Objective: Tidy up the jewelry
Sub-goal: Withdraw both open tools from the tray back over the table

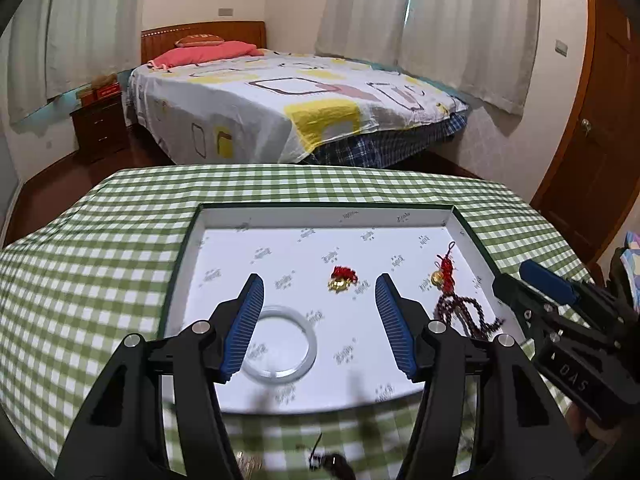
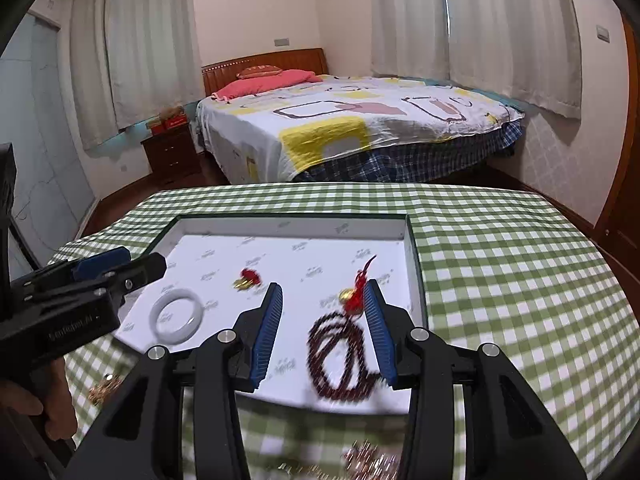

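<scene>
We hold the left gripper (image 1: 320, 320) and right gripper (image 2: 325, 330) part open and empty over the tray (image 1: 192, 236), bangle (image 1: 282, 346) at seven o'clock, beads (image 2: 340, 356) at five, so next we fetch loose pieces from the bench (image 1: 100, 240); "DAS" shows on the right gripper

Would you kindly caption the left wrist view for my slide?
Open left gripper above a tray holding a bangle, charm and beads.

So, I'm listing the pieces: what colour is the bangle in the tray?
The bangle is plain milky white, translucent. It shows best in the right wrist view.
</scene>
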